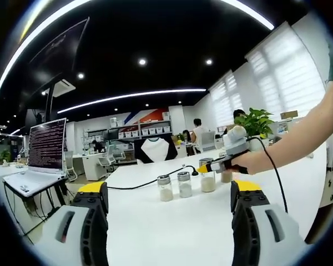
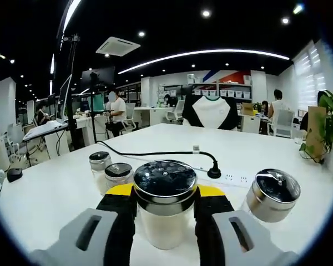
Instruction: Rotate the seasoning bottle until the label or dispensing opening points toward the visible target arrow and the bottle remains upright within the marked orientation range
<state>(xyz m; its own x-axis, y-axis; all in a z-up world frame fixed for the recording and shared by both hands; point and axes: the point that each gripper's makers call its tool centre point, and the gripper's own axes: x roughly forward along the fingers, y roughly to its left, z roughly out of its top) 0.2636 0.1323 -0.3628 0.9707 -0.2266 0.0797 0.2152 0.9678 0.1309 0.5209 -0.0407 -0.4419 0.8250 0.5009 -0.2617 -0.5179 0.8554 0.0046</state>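
Seasoning bottle [image 2: 165, 205] clamped by right hand-held gripper [image 2: 165, 206]

No text, brand, number or sign can be read in either view. The laptop screen [image 1: 46, 144] at the left of the left gripper view is covered in lines of pale text on a dark ground, but they are too small and blurred to make out. The jars on the counter [image 1: 172, 221] carry no legible label.

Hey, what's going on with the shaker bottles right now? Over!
Right hand-held gripper shut on seasoning bottle, upright. Left hand-held gripper open, holding nothing. Three more shakers close by; black cable behind.
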